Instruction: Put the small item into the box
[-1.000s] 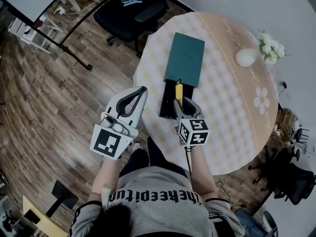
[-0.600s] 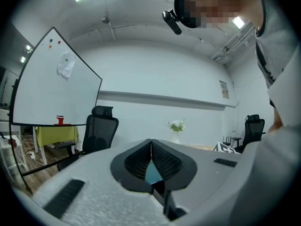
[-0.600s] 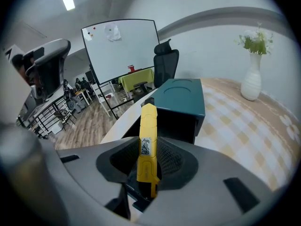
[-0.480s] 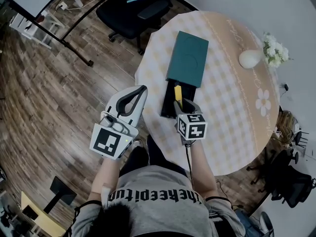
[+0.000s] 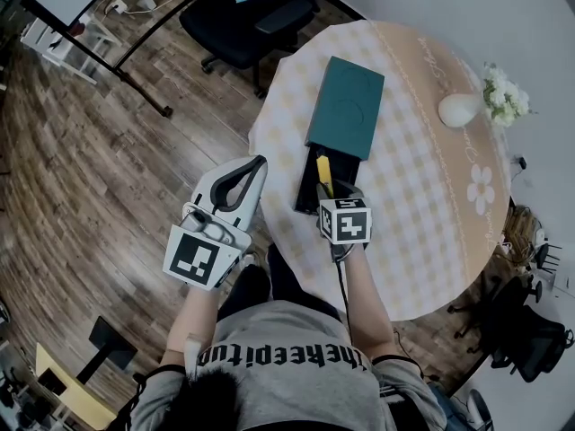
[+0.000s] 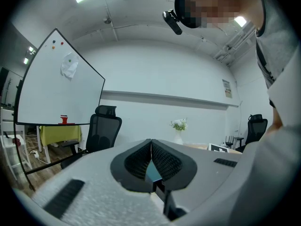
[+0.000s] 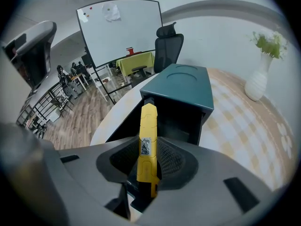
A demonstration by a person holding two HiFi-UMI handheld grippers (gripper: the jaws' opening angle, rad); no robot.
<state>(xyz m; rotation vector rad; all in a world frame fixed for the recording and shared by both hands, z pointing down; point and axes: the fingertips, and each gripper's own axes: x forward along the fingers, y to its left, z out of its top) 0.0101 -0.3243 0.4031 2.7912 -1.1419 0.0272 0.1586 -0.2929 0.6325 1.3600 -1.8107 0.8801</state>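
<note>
Two jaws of the right gripper [image 5: 328,187] are clamping the yellow small item [image 7: 146,145] over the black drawer [image 5: 308,182] protruding from the teal box [image 5: 346,106], while the left gripper [image 5: 258,163] is hovering beside the table [image 5: 431,205], jaws pressed together on nothing.

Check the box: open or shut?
Open: the teal cover is slid back, baring the black tray at its near end, where the right gripper holds the yellow item.

Round table [image 5: 422,205] under a checked cloth, on a wood-plank floor [image 5: 108,178]. Near its far right edge, 1 white vase [image 5: 458,109] holding pale flowers [image 5: 505,97]. Beyond the table, 1 black office chair [image 5: 256,16]. Further off, a whiteboard [image 7: 120,27] and a yellow-draped desk [image 7: 135,60].
</note>
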